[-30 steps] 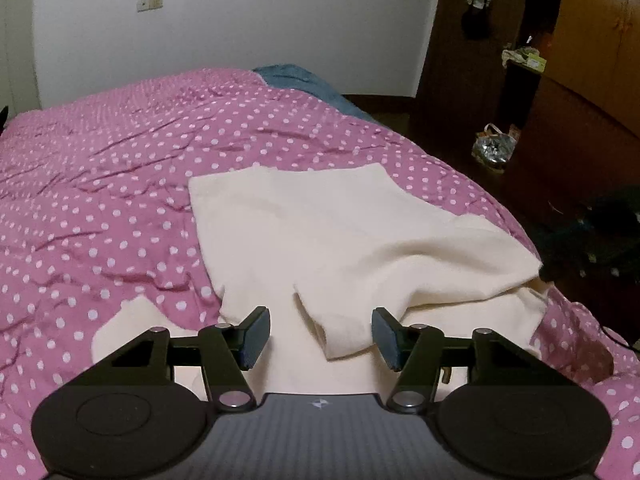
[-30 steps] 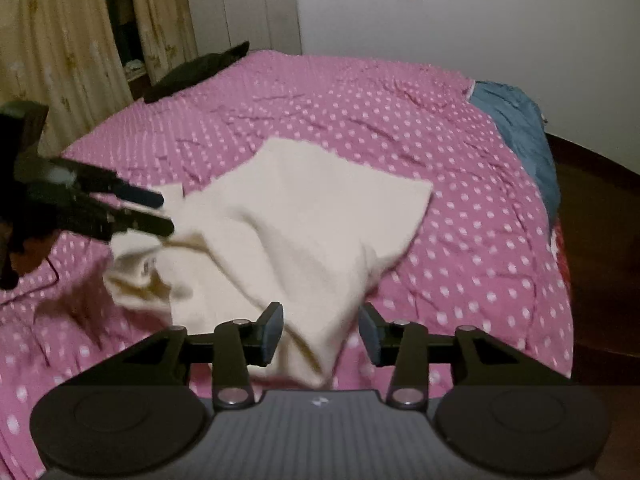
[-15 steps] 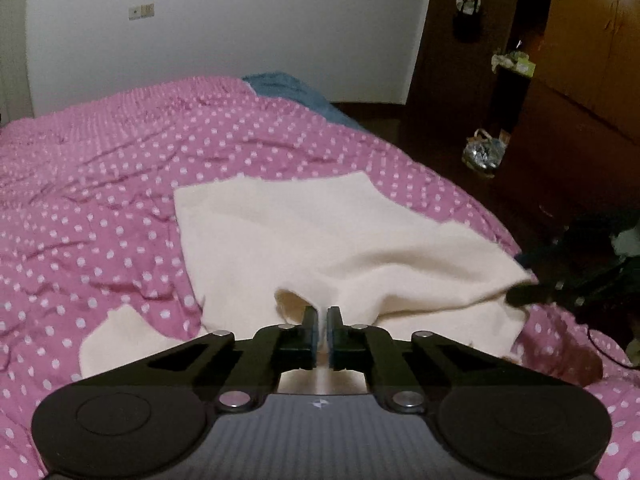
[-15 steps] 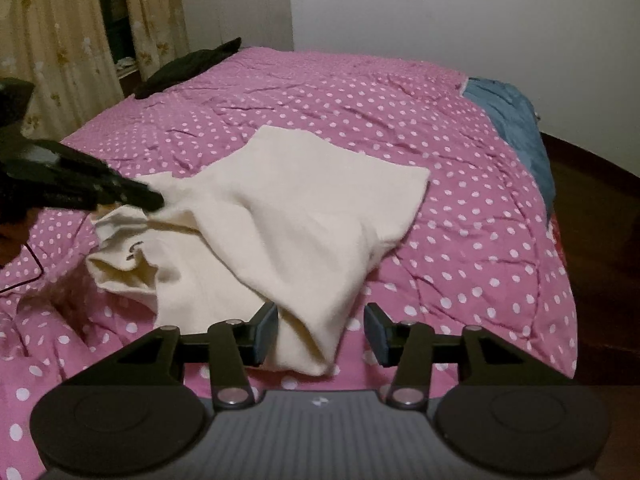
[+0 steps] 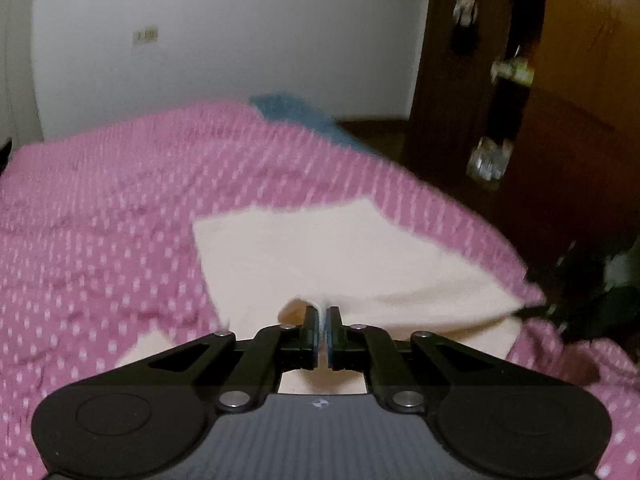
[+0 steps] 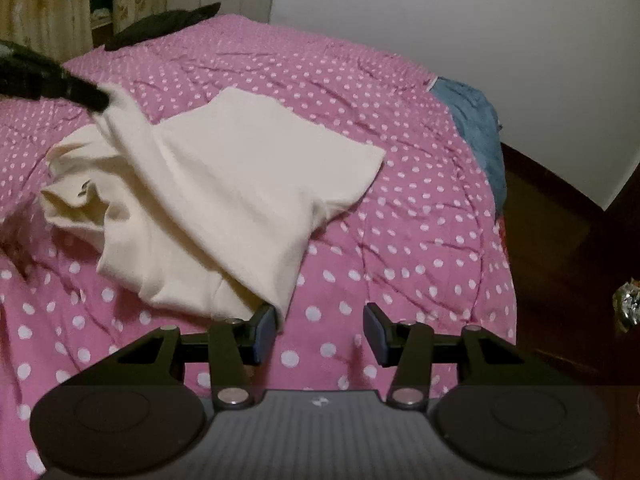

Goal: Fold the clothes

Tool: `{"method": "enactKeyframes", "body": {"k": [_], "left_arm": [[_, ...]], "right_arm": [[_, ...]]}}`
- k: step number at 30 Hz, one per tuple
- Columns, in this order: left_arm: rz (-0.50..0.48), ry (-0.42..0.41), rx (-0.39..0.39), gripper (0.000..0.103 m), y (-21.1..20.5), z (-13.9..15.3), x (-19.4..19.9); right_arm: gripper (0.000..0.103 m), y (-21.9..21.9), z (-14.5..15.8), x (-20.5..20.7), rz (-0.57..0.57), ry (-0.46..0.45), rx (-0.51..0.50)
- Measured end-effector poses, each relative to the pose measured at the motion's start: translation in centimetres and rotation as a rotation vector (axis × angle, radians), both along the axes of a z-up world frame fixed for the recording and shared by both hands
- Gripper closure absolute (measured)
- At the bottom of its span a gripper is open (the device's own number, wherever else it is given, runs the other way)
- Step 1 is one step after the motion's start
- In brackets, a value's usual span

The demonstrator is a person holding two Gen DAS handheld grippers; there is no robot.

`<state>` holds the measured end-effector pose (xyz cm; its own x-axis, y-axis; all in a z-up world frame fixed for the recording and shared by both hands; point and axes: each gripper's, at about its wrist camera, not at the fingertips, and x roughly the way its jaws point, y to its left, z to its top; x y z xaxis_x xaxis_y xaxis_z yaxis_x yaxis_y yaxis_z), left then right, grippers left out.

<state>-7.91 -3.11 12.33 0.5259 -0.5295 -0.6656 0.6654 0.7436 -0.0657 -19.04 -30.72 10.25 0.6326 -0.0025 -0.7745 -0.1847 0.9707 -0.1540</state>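
- The cream garment point(image 6: 224, 184) lies half-folded in the middle of the pink dotted bed point(image 6: 400, 240); bare cover stretches along the frame's right and lower left, and the bed's far edge ends at the blue cloth point(image 6: 476, 120).
- One garment, one blue cloth, one dark item point(image 6: 160, 26) at the upper left, two grippers.
- The left gripper point(image 5: 323, 328) is pressed together, pinching a fold of the garment; a second ago it stood spread over it.
- In the right wrist view that pinched corner is lifted at the upper left.
- The right gripper point(image 6: 320, 330) is spread over bare cover, its left pad touching the garment's near corner, no longer straddling it.
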Motion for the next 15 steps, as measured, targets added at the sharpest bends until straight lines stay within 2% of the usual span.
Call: {"method": "enactKeyframes", "body": {"k": [3,6,10,15], "left_arm": [[-0.011,0.018,0.04,0.094,0.5,-0.8,0.0],[-0.005,-0.018,0.054,0.092,1.0,-0.5,-0.2],[0.022,-0.039,0.021,0.092,1.2,0.5,0.0],[-0.036,-0.014,-0.009,0.092,-0.6,0.0,0.0]], "right_arm": [[0.056,-0.7,0.5,-0.2,0.008,0.027,0.042],[0.059,-1.6,1.7,-0.3,0.015,0.028,0.099],[0.064,-2.1,3.3,1.1,0.042,-0.014,0.165],[0.069,-1.7,3.2,4.7,0.084,-0.036,0.249]]}}
